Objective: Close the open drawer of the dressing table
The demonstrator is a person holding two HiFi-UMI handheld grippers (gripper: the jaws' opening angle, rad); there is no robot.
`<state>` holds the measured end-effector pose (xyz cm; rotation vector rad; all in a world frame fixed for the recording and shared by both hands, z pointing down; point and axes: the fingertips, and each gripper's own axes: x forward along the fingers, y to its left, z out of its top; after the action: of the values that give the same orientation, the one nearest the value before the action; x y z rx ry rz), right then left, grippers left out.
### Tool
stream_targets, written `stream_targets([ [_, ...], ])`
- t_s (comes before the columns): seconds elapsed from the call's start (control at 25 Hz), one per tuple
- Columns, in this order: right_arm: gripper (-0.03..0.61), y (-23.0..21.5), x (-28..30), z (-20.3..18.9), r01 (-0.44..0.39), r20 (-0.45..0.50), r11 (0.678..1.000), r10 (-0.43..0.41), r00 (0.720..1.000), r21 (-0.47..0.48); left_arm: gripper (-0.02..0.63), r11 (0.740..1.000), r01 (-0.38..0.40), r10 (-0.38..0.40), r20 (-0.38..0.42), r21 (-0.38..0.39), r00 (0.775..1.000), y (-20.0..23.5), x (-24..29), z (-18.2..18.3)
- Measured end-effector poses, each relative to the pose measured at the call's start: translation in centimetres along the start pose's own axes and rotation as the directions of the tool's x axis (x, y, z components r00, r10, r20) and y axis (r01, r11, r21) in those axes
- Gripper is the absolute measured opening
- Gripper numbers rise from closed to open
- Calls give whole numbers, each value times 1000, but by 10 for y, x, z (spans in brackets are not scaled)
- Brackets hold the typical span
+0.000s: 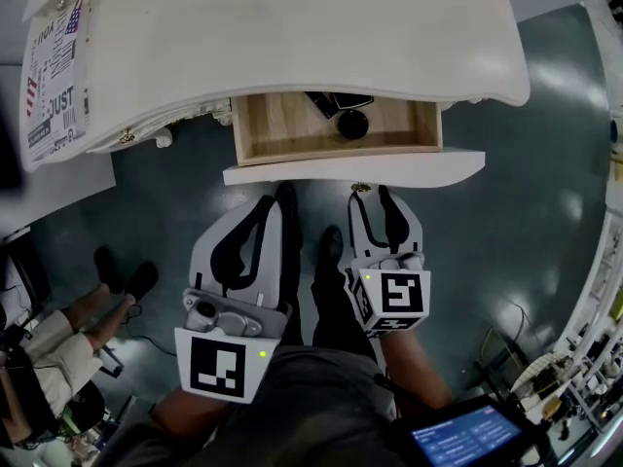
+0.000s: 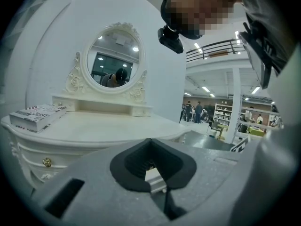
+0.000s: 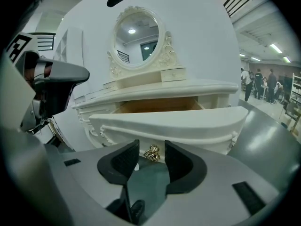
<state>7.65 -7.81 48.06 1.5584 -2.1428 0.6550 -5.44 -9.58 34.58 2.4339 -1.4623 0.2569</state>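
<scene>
The white dressing table (image 1: 292,27) fills the top of the head view. Its middle drawer (image 1: 255,129) stands pulled out, with a wooden inside and a white curved front (image 1: 428,168) (image 3: 178,124). Two dark things (image 1: 343,115) lie in it. A gold knob (image 3: 151,153) (image 1: 361,188) hangs at the front's middle. My right gripper (image 1: 373,196) (image 3: 151,149) is open, and the knob shows in the gap between its black pads. My left gripper (image 1: 279,199) (image 2: 150,142) is shut on nothing, just left of it and below the drawer front.
A book (image 1: 56,76) (image 2: 37,114) lies on the table's left end. An oval mirror (image 2: 114,60) (image 3: 137,34) stands at the back. A small side drawer has its own knob (image 2: 47,162). A seated person (image 1: 58,343) is on the left, and a lit tablet (image 1: 465,434) at the lower right.
</scene>
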Motion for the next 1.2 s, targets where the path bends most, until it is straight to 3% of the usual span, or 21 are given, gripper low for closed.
stream_targets([
  [1.2, 153, 2, 21, 6, 17, -2, 1000, -17, 1000, -1, 15, 1000, 1, -1, 3, -13, 1000, 19, 4, -1],
])
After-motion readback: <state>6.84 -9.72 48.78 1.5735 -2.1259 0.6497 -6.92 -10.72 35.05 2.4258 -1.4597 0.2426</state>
